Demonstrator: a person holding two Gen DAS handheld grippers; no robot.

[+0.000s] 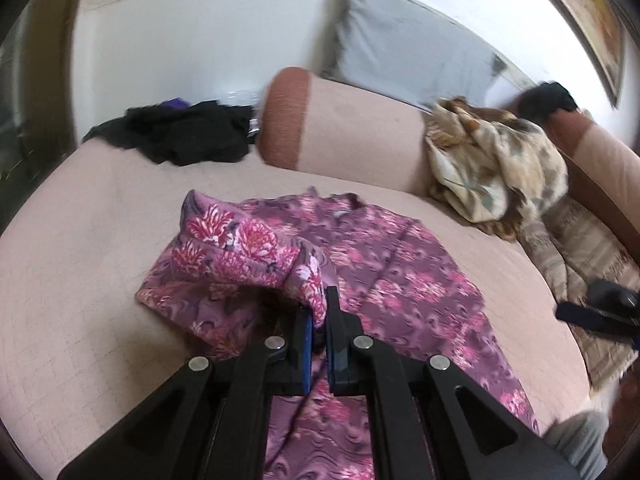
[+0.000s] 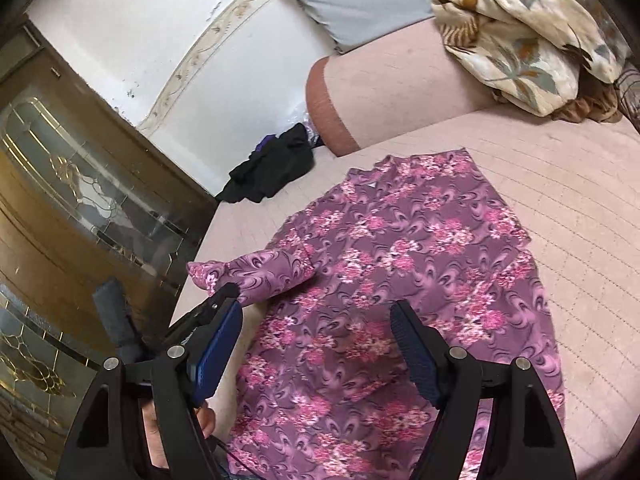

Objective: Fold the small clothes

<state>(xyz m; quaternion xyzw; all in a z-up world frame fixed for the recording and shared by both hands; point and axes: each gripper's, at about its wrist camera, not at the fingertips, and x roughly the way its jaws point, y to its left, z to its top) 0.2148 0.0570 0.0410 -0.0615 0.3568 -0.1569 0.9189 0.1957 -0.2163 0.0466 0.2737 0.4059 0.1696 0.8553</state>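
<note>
A purple floral garment [image 1: 384, 280] lies spread on the pink bed [image 1: 100, 280]. My left gripper [image 1: 319, 312] is shut on the garment's sleeve and holds it lifted and folded over at the left side. In the right wrist view the garment [image 2: 400, 260] lies flat, with the sleeve [image 2: 260, 276] raised at its left edge, pinched by the left gripper [image 2: 224, 296]. My right gripper [image 2: 320, 344] is open and empty, hovering just above the garment's lower part. The right gripper also shows at the right edge of the left wrist view [image 1: 600, 308].
A black clothes pile [image 1: 180, 136] lies at the bed's far left. A pink bolster [image 1: 340, 128], a grey pillow [image 1: 400, 40] and a crumpled cream floral blanket [image 1: 496, 168] lie at the back. A wooden glass-panelled cabinet [image 2: 60, 200] stands left of the bed.
</note>
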